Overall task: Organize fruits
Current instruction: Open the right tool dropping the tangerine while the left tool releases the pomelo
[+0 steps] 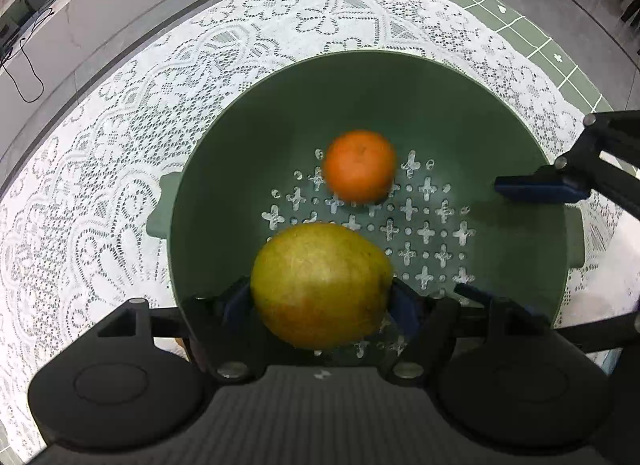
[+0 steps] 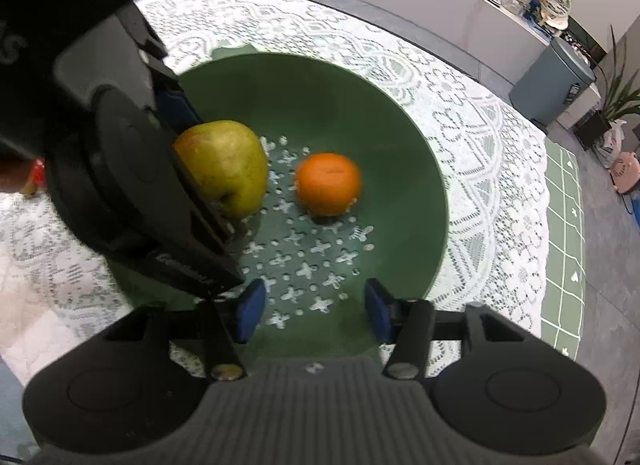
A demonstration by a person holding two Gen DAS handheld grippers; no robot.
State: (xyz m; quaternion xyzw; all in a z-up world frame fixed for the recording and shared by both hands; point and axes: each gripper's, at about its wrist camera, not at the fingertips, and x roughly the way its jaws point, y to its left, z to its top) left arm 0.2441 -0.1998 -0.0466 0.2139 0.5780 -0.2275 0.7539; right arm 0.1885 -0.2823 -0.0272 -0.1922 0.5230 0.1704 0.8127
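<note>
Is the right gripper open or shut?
Open: the right gripper holds nothing; between its blue pads only the green bowl shows.

Yellow-green apple point(image 1: 322, 285) and orange point(image 1: 359, 165) sit in green colander point(image 1: 400, 77).

We see the bowl point(image 1: 500, 105) standing on the lace cloth point(image 1: 120, 145), which covers the table. In the bowl, the orange point(image 1: 359, 166) lies on the perforated floor, far of the apple point(image 1: 322, 285) and apart from it. The apple sits between the fingers of the left gripper point(image 1: 322, 301), and the right gripper point(image 2: 312, 311) hangs over the bowl's near right part.
</note>
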